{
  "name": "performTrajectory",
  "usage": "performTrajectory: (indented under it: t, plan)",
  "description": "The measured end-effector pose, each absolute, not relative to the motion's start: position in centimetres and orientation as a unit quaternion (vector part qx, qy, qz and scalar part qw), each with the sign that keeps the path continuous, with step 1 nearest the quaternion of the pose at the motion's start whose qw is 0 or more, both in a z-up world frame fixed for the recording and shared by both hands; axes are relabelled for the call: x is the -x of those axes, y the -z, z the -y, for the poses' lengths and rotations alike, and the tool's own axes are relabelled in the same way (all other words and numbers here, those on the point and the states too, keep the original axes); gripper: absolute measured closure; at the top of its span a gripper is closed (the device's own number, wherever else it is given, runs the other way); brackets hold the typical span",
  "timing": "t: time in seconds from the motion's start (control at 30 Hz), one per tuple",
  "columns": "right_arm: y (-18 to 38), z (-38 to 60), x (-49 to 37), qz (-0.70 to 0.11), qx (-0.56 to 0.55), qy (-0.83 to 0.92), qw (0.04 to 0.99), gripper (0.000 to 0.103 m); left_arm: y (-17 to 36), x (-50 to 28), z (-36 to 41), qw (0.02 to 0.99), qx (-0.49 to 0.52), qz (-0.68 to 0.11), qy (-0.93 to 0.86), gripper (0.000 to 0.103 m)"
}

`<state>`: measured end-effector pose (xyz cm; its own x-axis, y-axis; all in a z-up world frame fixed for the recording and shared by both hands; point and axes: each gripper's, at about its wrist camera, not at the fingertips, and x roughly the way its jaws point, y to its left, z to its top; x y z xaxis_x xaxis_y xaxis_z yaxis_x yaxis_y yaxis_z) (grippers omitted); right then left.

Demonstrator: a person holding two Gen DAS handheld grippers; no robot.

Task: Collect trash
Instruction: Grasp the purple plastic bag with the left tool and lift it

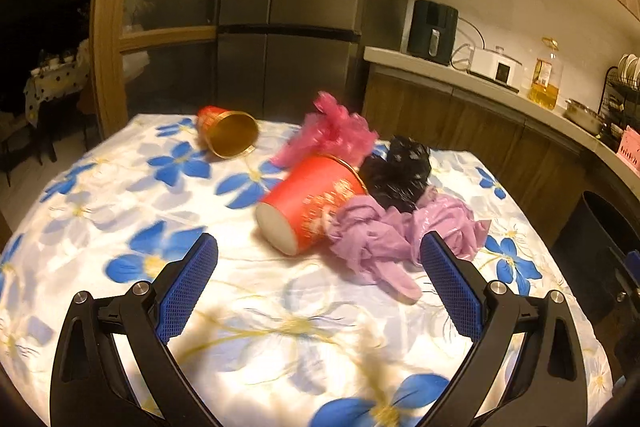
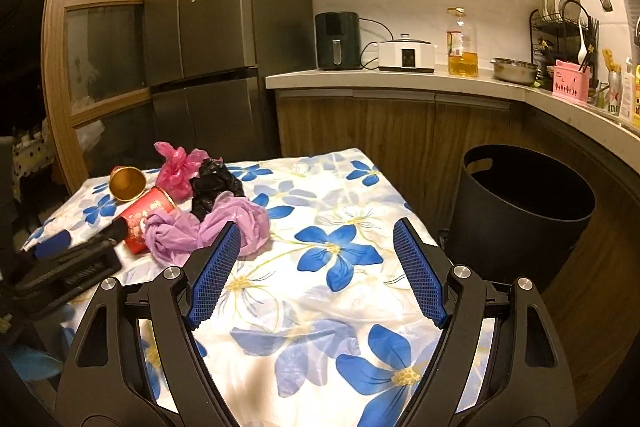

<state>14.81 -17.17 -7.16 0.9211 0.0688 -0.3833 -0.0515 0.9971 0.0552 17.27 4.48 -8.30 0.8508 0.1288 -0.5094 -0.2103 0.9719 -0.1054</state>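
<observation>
kitchen table, trash all uncollected

on the floral tablecloth (image 2: 340,187) nothing is gathered yet. the left gripper (image 1: 320,259) stands wide and empty just short of the near red cup (image 1: 308,203) and lilac bag (image 1: 384,239). the right gripper (image 2: 316,247) is wide and empty too. behind lie the black bag (image 1: 400,171), pink bag (image 1: 336,135) and far cup (image 1: 230,133). the black bin (image 2: 520,211) waits off the right edge, path clear.

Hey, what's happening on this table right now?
A person is clearing trash with a claw in each hand. Both the left claw and right claw are open and empty. Two tipped red paper cups, and pink, black and lilac plastic bags lie on the floral tablecloth. A black bin stands beside the table.
</observation>
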Motion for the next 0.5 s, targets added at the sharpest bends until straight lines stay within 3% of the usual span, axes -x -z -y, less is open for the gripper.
performTrajectory:
  t: [0.17,0.33,0.43,0.5]
  plan:
    - [7.6,17.9,-15.6,-0.198,-0.029,-0.027,0.979,0.026,10.0,-20.5,-2.5,0.949,0.081,-0.29,-0.088,0.014]
    - [7.8,19.2,-16.6,-0.201,-0.043,-0.022,0.978,0.026,11.4,-22.9,-1.6,0.938,0.079,-0.325,-0.094,0.03]
    - [8.0,19.7,-17.1,-0.205,-0.05,-0.022,0.977,0.026,11.9,-23.7,-1.5,0.934,0.078,-0.336,-0.092,0.045]
    - [8.2,19.8,-17.4,-0.208,-0.052,-0.024,0.976,0.026,12.2,-24.0,-1.3,0.931,0.077,-0.345,-0.091,0.062]
